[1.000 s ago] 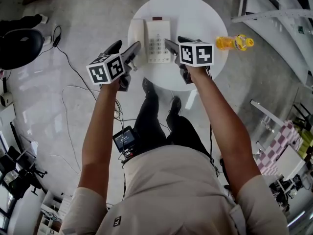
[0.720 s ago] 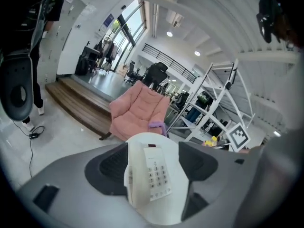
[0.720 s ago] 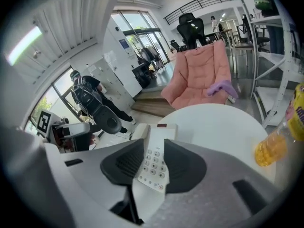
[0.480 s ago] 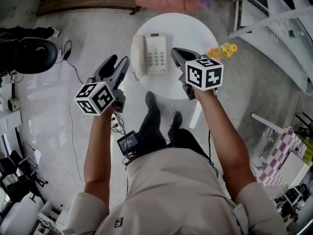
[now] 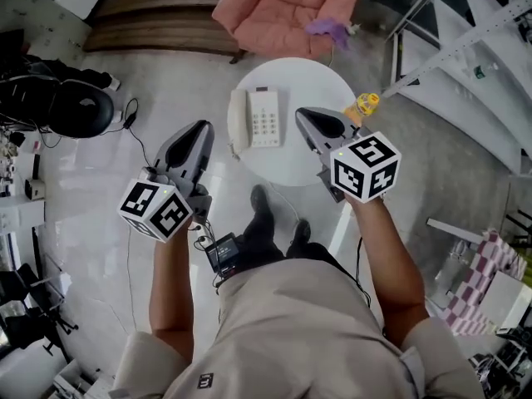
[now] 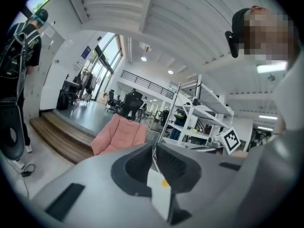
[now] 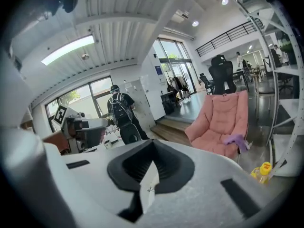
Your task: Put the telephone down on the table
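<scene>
- The telephone (image 5: 258,120) lies flat on the left half of the table (image 5: 303,77). A second ago my jaws stood wide on either side of it.
- My left gripper (image 5: 202,128) and right gripper (image 5: 302,115) have since lifted clear of the table. Both pairs of jaws are now closed with nothing between them.
- Judgement: the set-down looks complete.
- Condition: cream body, handset seated in its cradle on the left, keypad facing up.
- A yellow bottle (image 5: 363,104) sits by the table's right rim.

Left gripper (image 5: 198,131) mid-left, right gripper (image 5: 306,116) right of centre. Both jaws pressed together, nothing between. Forearms extended up-frame.
</scene>
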`<state>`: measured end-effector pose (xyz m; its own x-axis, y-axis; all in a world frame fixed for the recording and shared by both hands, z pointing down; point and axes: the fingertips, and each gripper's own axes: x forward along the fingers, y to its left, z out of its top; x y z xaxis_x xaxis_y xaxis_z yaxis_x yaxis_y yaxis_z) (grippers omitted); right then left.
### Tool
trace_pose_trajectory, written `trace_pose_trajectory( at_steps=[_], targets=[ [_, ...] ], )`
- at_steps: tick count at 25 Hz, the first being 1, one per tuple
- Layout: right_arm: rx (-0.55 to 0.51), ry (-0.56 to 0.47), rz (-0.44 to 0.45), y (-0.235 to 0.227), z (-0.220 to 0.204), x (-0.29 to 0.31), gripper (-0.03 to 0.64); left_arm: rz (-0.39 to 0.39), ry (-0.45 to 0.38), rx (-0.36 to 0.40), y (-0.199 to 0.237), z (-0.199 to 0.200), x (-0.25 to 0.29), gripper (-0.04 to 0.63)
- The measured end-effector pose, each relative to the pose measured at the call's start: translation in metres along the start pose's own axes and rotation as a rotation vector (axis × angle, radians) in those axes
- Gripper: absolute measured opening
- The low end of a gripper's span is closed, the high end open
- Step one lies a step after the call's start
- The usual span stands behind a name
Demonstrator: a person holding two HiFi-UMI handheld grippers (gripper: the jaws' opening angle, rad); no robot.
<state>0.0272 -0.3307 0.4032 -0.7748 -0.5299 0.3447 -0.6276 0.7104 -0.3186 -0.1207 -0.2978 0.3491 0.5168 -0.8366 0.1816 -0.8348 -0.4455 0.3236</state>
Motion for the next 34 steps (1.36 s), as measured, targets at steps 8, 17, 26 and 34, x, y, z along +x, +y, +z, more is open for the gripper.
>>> trace_pose_trajectory(
  at_steps=[8, 17, 26, 34],
  targets=[
    [-0.146, -0.057, 0.067, 0.057, 0.032, -0.077, -0.008, -0.013, -0.032, 0.108, -0.085, 0.043, -0.052, 0.015],
    [-0.265, -0.088, 0.121, 0.117, 0.046, -0.153, -0.009, -0.028, -0.095, 0.177, -0.148, 0.062, -0.107, 0.015],
    [-0.279, -0.093, 0.132, 0.137, 0.028, -0.206, -0.009, -0.015, -0.091, 0.192, -0.187, 0.046, -0.141, 0.015],
    [-0.258, -0.072, 0.126, 0.141, 0.001, -0.239, -0.009, -0.001, -0.082, 0.194, -0.210, 0.029, -0.165, 0.015]
  ],
)
